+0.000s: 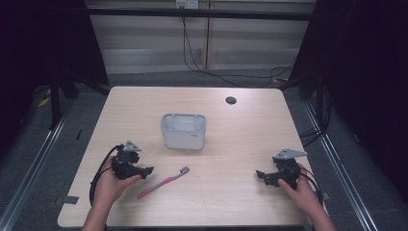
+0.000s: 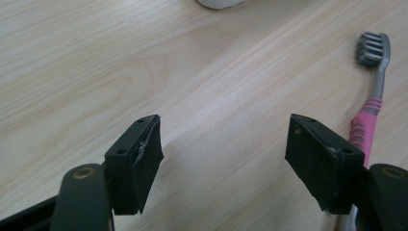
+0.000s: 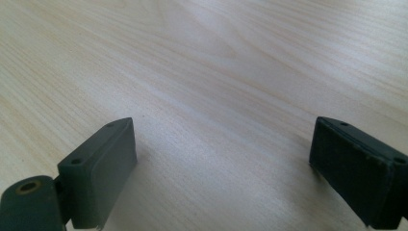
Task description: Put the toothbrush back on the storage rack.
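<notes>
Both grippers rested low over the table [image 1: 250, 130], the left gripper [image 1: 144, 170] at the near left and the right gripper [image 1: 262, 174] at the near right, each in a hand. Between them and farther back stood a grey holder [image 1: 183, 131], upright with its mouth open to the top, probably so something could be dropped in. A pink toothbrush [image 1: 163, 182] lay flat on the wood just beside the left gripper, bristles toward the holder. In the left gripper view its jaws stood spread with bare wood between them, the toothbrush [image 2: 369, 113] outside the right jaw. Likewise spread, the right gripper's jaws held nothing.
</notes>
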Demonstrator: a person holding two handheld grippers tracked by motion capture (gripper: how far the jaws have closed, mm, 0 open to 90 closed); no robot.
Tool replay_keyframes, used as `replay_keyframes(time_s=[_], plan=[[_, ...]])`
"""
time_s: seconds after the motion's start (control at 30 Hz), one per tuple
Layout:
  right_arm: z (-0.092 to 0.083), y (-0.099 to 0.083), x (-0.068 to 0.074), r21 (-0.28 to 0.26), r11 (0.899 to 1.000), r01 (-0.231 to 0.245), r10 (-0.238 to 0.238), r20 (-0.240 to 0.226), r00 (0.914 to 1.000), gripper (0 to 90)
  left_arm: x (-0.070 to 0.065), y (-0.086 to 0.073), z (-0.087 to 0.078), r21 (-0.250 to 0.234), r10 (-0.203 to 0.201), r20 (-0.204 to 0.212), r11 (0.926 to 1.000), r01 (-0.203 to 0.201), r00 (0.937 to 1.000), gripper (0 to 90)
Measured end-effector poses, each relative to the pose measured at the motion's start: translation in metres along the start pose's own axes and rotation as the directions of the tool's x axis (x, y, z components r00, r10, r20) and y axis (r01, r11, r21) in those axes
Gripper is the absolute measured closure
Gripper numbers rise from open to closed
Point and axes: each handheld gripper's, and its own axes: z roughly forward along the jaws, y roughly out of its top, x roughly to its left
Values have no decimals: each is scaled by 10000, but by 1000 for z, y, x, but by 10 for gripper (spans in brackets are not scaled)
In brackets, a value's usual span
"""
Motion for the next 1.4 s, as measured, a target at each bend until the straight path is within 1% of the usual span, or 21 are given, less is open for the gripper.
replay_keyframes(time_s=[0.17,0.2,0.4,0.43,0.5,0.53,0.57,0.6,0.63,0.77,0.93,1.03,1.1,1.13,1.2,1.23,1.27,1.3,1.33,1.37,1.4], plan=[[0,0,0,3,10000,-5,5,-37,10000,85,-4,6,1,338,182,226,9993,-189,9996,322],[0,0,0,36,10000,-10,10,-6,10000,84,-6,9,0,499,310,289,9982,-324,9991,331],[0,0,1,31,10000,-5,5,-7,10000,84,-11,15,-1,774,411,598,9960,-457,9974,343],[0,0,0,20,10000,23,-23,-11,10000,84,-13,16,-1,861,503,775,9947,-570,9957,347],[0,0,1,26,10000,9,-9,-9,10000,84,-15,17,-1,965,581,862,9931,-664,9946,351],[0,0,1,31,10000,5,-5,-8,10000,84,-16,18,-2,1071,762,923,9905,-860,9928,355],[0,0,1,29,10000,8,-8,-9,10000,84,-19,19,-1,1118,804,966,9895,-911,9921,359],[0,0,1,31,10000,5,-5,-10,10000,84,-23,22,-1,1216,1016,1058,9860,-1143,9892,367],[0,0,1,31,10000,5,-5,-10,10000,84,-23,22,-1,1216,1016,1058,9860,-1143,9892,368],[0,0,1,30,10000,-1,1,-9,10000,84,-34,27,3,1355,1305,1272,9797,-1476,9833,377],[0,0,1,31,10000,3,-3,-11,10000,84,-43,30,7,1572,1405,1514,9738,-1642,9784,397],[0,0,1,31,10000,0,0,-10,10000,84,-49,32,12,1807,1646,1618,9644,-1932,9730,419],[0,0,1,32,10000,-1,1,-9,10000,84,-53,34,15,1902,1734,1683,9602,-2046,9704,441],[0,0,0,14,10000,31,-31,-13,10000,84,-55,35,17,2009,1864,1735,9546,-2200,9670,457],[0,0,1,29,10000,6,-6,-10,10000,84,-59,37,20,2094,1945,1846,9499,-2319,9634,473],[0,0,1,29,10000,7,-7,-12,10000,84,-61,37,21,2168,1914,1886,9485,-2309,9632,484],[0,0,1,30,10000,8,-8,-12,10000,84,-62,38,22,2255,2078,1930,9418,-2494,9589,495],[0,0,1,29,10000,7,-7,-10,10000,84,-62,38,22,2255,2078,1930,9418,-2494,9589,502],[0,0,1,33,10000,7,-7,-12,10000,84,-65,38,25,2417,2228,1980,9326,-2679,9545,513],[0,0,1,33,10000,7,-7,-12,10000,84,-65,38,25,2417,2228,1980,9326,-2679,9545,529],[0,0,1,31,10000,-1,1,-12,10000,84,-68,39,27,2459,2344,1969,9282,-2794,9520,549]])
